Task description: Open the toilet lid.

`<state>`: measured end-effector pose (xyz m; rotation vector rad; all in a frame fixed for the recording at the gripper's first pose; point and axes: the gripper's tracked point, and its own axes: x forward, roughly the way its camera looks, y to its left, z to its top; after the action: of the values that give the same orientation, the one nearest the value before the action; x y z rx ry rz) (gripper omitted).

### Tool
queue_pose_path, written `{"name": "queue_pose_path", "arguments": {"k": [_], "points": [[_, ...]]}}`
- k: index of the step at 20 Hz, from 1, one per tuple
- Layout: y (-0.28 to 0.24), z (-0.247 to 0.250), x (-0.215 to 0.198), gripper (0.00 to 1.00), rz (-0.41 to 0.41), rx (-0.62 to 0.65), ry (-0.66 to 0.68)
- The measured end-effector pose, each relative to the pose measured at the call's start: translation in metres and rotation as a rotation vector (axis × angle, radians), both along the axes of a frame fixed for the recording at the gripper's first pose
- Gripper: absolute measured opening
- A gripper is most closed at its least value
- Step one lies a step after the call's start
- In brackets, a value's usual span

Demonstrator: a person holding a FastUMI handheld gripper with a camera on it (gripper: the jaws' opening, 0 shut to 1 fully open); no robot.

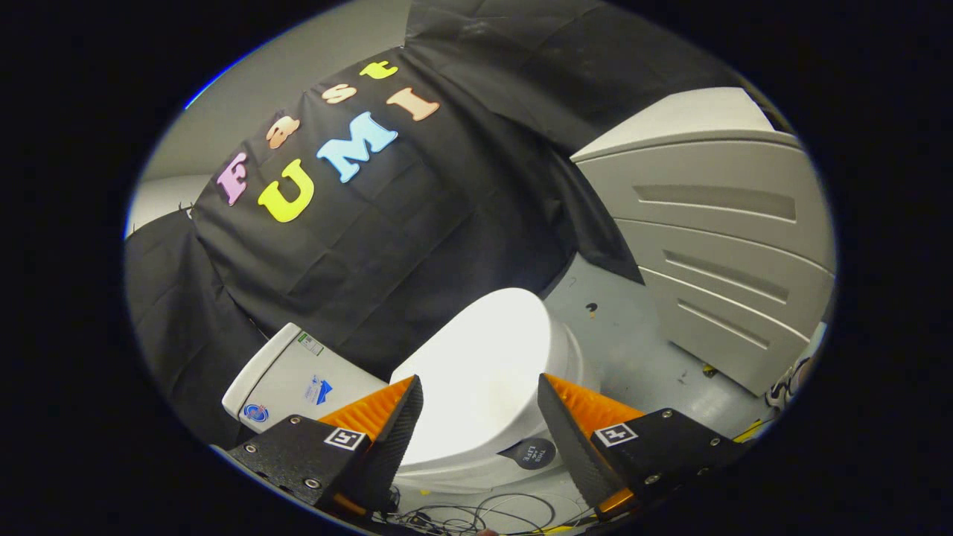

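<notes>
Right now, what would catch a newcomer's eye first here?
The bright white toilet lid, closed, lies just beyond the open gripper, showing between its two spread fingers. A big pale ribbed cabinet stands on the grey floor to one side, and the tank sits against the black cloth wall.

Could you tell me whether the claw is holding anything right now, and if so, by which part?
Nothing is held: the claw is open above the closed lid.
</notes>
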<state>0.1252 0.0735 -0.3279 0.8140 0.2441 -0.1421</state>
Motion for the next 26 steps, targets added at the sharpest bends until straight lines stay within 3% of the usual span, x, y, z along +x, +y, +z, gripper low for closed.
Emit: {"name": "queue_pose_path", "arguments": {"k": [7, 15, 21, 26], "points": [[-0.003, -0.042, -0.011, 0.95, -0.061, 0.114, 0.038], [0.003, -0.096, -0.022, 0.95, -0.072, 0.111, 0.094], [0.018, -0.108, -0.015, 0.94, -0.075, 0.321, 0.051], [0.035, -0.113, -0.006, 0.83, -0.049, 0.460, 0.024]]}}
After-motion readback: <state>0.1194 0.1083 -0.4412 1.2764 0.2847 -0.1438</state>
